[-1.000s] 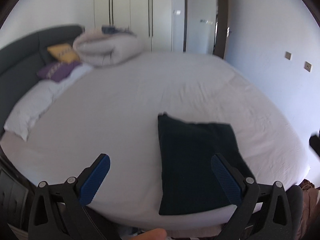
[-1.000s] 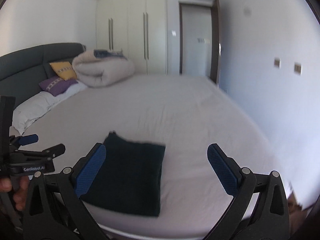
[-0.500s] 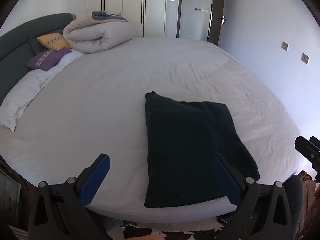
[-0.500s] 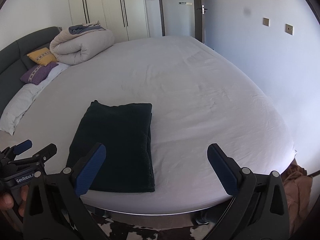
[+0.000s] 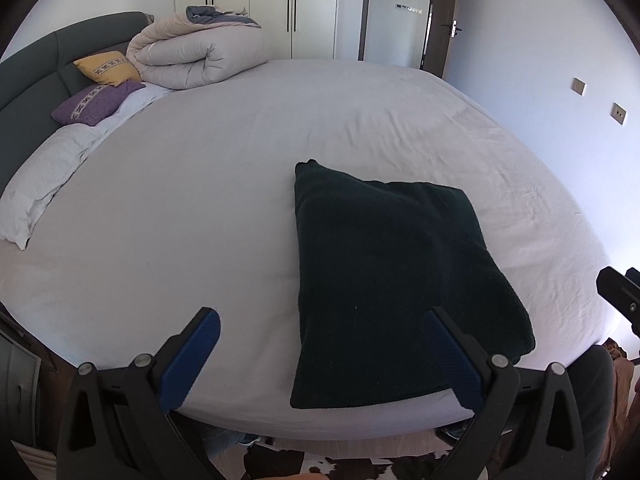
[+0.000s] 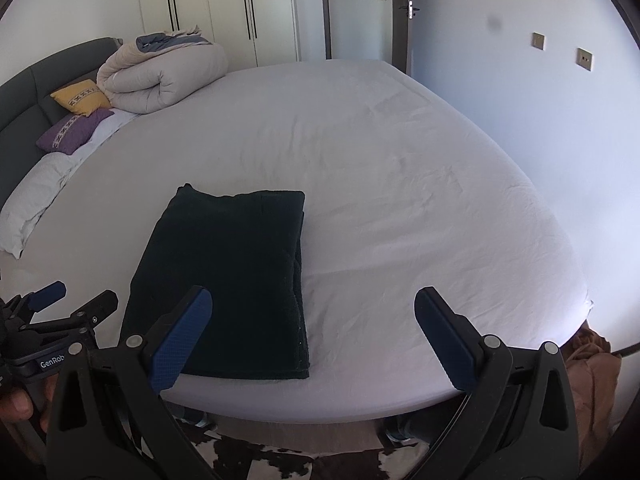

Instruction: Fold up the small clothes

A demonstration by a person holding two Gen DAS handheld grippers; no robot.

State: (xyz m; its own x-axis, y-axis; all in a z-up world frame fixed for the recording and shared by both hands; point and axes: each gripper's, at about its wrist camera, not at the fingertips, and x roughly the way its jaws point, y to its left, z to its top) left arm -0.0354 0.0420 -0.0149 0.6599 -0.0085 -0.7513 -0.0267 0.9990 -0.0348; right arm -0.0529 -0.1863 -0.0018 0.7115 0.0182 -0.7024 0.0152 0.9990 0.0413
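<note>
Both cameras have dropped from the blurred room view 1 s ago to look down on the bed. Item: dark green garment (image 5: 384, 280), folded to a rectangle, flat on white bed sheet (image 5: 180, 216) near its front edge. Left gripper (image 5: 320, 360): jaws wide apart, holding nothing. Right gripper (image 6: 312, 336): same. Far end: rolled duvet (image 6: 160, 76), 2 cushions.

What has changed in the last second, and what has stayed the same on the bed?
Both cameras tilted downward and closer to the bed edge, so the folded dark garment now looks larger and sharper and sits higher in both views. Nothing was taken hold of or let go. The left gripper and the right gripper stayed open and empty. The garment stayed folded near the edge of the bed; duvet and pillows unchanged.
</note>
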